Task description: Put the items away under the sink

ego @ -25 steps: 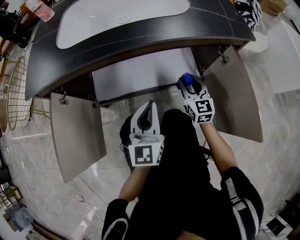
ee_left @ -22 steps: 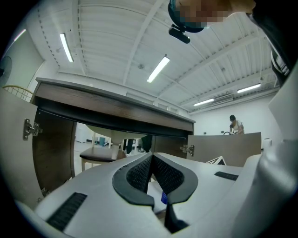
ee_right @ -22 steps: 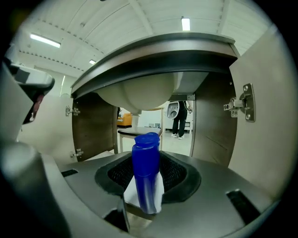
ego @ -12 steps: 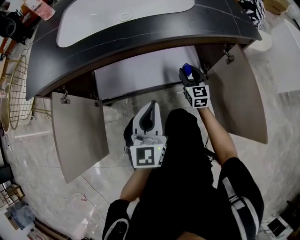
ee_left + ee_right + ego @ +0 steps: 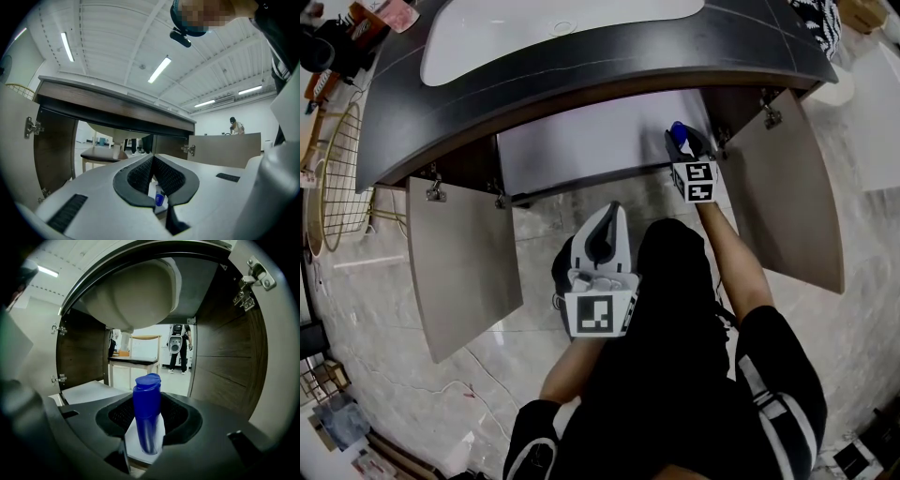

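surface: grey shelf [image 5: 591, 141] inside sink cabinet [image 5: 464, 267] | below: pale marble floor [image 5: 422, 375]

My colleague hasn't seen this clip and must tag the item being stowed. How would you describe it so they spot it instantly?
Find the dark curved counter with the white sink; below it the cabinet stands open. At its right side the right gripper holds a bottle upright, the only bright blue thing there.

The blue plastic bottle with a rounded flip cap [image 5: 146, 408] stands almost upright, its lower part clamped between the jaws of the right gripper [image 5: 684, 148]. It is at the open front of the dark wooden cabinet [image 5: 225, 371] under the sink, near the right wall.
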Demonstrator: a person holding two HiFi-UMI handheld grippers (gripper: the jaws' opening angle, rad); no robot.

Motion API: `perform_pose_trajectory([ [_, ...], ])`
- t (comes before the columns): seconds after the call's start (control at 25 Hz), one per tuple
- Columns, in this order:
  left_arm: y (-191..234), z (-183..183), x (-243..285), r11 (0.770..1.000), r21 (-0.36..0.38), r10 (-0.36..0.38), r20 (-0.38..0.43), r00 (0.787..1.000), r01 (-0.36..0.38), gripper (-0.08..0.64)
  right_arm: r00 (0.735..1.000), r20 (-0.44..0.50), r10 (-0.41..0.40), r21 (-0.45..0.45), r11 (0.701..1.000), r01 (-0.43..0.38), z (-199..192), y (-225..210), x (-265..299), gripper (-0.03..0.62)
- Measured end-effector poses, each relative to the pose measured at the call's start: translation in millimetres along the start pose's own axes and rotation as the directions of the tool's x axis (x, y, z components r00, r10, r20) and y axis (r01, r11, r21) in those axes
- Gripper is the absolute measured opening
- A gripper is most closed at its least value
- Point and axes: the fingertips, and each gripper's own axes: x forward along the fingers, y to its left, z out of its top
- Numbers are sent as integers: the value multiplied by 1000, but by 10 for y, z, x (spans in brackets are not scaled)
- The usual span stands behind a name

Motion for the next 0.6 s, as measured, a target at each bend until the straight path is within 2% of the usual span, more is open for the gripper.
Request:
perform_pose_trajectory([
  [0.6, 33, -71, -12, 1000, 4, 3, -7, 1000, -3, 15, 999, -34, -29, 34, 999, 30, -347, -100, 210, 152],
])
